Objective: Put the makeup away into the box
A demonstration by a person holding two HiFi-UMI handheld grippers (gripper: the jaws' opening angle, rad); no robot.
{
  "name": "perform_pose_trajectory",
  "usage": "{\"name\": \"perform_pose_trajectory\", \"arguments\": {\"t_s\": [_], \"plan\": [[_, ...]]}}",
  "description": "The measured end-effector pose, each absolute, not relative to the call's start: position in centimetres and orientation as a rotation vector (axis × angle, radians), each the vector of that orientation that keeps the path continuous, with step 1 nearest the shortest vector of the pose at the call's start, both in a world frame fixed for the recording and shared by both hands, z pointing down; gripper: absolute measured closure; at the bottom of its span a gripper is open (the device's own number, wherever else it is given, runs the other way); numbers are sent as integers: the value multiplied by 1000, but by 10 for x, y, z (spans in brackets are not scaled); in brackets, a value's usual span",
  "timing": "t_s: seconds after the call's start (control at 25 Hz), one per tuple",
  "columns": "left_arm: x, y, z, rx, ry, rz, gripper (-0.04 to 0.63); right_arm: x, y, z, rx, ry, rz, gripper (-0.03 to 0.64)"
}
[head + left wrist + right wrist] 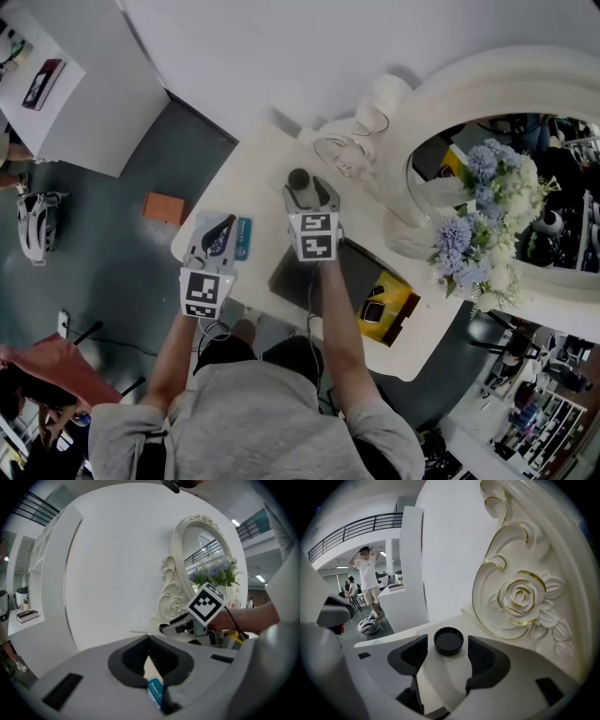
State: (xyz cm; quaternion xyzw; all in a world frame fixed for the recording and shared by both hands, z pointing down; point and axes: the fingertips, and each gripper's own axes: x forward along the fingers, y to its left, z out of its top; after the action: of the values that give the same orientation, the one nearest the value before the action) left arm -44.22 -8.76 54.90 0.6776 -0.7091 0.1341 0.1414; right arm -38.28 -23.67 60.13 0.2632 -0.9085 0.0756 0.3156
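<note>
White vanity table (262, 169) is sitting under a big carved mirror (441, 84). Person's leaning over it with both claws out. Right gripper (447, 649) is hanging released, with a black jar (449, 641) standing on the table between its tips, pads not touching it. Left gripper (150, 641) is clenching a teal packet (154, 692) low between its jaws. Dark box (361, 272) is lying by the front edge, apart from both.
</note>
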Motion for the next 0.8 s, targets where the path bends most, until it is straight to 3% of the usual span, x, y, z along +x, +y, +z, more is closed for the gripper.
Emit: {"name": "perform_pose_trajectory", "arguments": {"t_s": [0.2,0.32,0.8], "plan": [[-447,-83,548,1944,-2056,389,594,-388,-237,605,676,-2369,196,341],[-449,-81,547,1940,-2059,388,594,-388,-240,605,691,-2362,183,399],[-437,-80,530,2002,-2053,380,594,-371,-227,572,726,-2426,174,402]]}}
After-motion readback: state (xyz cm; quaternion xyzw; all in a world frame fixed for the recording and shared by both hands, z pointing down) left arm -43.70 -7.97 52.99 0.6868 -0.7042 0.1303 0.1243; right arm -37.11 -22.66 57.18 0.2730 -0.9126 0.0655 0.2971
